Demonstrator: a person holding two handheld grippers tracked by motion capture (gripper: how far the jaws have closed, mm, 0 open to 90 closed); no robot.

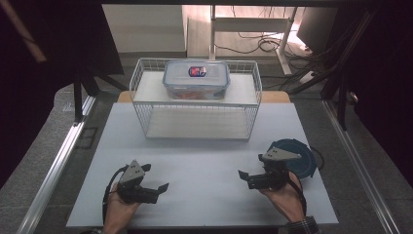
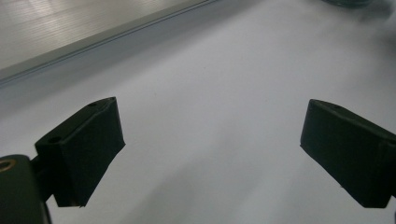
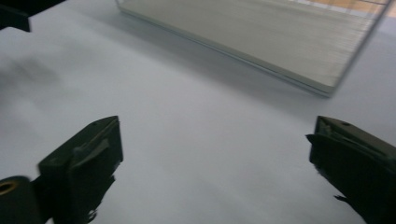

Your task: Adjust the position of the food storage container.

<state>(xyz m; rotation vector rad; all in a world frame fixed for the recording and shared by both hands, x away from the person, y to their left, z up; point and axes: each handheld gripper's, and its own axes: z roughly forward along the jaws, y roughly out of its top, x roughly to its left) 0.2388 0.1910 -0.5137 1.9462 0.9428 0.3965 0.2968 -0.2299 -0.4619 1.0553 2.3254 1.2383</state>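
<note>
White table [image 1: 204, 161], blue lid [image 1: 297, 158] half-hidden behind right tongs [image 1: 248, 178].

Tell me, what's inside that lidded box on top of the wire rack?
Through the clear box on the rack, something reddish-orange shows low along the front wall. The lid's label and glare cover the rest, so I cannot tell what it is.

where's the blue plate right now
In the high view, the blue plate lies on the white table at its right edge, just behind the right tongs.
</note>
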